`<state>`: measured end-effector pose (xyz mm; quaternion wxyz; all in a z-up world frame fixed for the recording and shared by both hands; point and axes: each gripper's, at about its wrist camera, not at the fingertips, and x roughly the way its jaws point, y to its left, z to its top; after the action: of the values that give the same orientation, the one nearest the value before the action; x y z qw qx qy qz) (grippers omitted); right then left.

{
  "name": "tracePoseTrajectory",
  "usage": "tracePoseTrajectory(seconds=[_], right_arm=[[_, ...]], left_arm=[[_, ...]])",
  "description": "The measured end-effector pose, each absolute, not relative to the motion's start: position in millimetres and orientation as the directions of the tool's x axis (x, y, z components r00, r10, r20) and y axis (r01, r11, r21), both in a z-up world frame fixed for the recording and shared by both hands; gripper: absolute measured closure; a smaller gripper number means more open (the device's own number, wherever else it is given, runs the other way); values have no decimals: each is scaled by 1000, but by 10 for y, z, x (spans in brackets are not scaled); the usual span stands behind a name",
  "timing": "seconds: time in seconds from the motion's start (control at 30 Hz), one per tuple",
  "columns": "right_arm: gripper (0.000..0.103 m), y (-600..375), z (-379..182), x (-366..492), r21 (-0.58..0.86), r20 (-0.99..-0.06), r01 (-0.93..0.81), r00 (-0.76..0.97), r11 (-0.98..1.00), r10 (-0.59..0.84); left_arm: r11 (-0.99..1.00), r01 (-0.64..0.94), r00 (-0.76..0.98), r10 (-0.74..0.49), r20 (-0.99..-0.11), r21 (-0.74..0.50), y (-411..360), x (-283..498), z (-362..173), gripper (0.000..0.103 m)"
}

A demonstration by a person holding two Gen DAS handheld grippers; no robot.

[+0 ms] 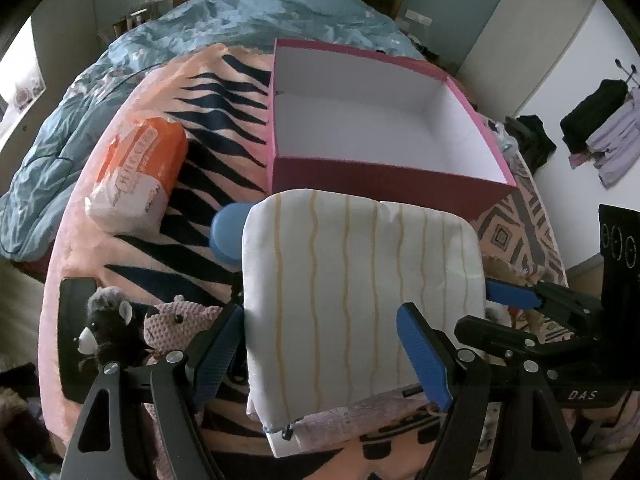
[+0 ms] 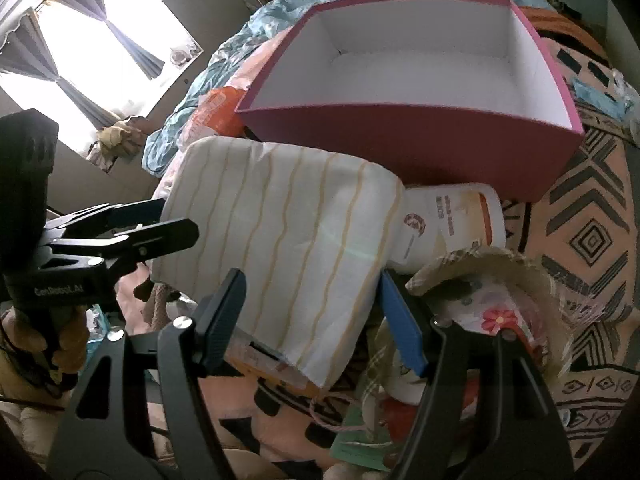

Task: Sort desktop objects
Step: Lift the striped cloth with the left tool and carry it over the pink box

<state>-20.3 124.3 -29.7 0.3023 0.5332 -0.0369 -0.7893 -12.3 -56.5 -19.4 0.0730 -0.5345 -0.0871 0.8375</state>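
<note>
- Nearest the lenses, the left gripper (image 1: 320,356) and the right gripper (image 2: 316,316) each have their fingers set against opposite sides of a white folded cloth bundle with wavy yellow stripes (image 1: 360,292); both appear clamped on it and hold it just short of the box.
- Beneath the bundle, a peach blanket with black zebra-like stripes (image 1: 224,168) covers the bed and serves as the work surface.
- Just left of the left gripper lie a dark plush mouse (image 1: 106,320) and a pink knitted toy animal (image 1: 180,320), both unsorted.
- Partly hidden behind the bundle's left edge sits a round blue object (image 1: 226,232); what it is cannot be told.
- Further left rests an orange-and-white plastic pack (image 1: 138,172), also waiting.
- Beyond the bundle stands a large open cardboard box, pink outside and white inside (image 1: 384,182); its interior shows nothing in it, so the sorting looks barely begun, with this bundle judged likely the first item in.
- Only the right wrist view reveals a white bottle with an orange label (image 2: 452,224) lying against the bundle's right side, a straw hat with floral lining (image 2: 492,280) beside the right gripper, and a bright curtained window (image 2: 100,40).
- Only the left wrist view shows the toys and clothes hanging on the far wall (image 1: 600,128).
</note>
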Motion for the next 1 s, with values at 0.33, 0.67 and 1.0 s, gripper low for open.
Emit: tracePoseTrajectory(seconds=[0.33, 0.67, 1.0], right_arm=[[32, 1244, -178, -199, 368, -807, 459, -274, -809, -523], [32, 1285, -23, -222, 349, -787, 490, -309, -799, -534], [32, 1454, 156, -306, 326, -761, 512, -357, -795, -542]], left_arm=[[-976, -21, -451, 204, -869, -219, -520, -95, -55, 23], [-980, -12, -472, 181, -863, -199, -445, -149, 54, 23], [-982, -7, -487, 167, -857, -187, -269, -297, 168, 23]])
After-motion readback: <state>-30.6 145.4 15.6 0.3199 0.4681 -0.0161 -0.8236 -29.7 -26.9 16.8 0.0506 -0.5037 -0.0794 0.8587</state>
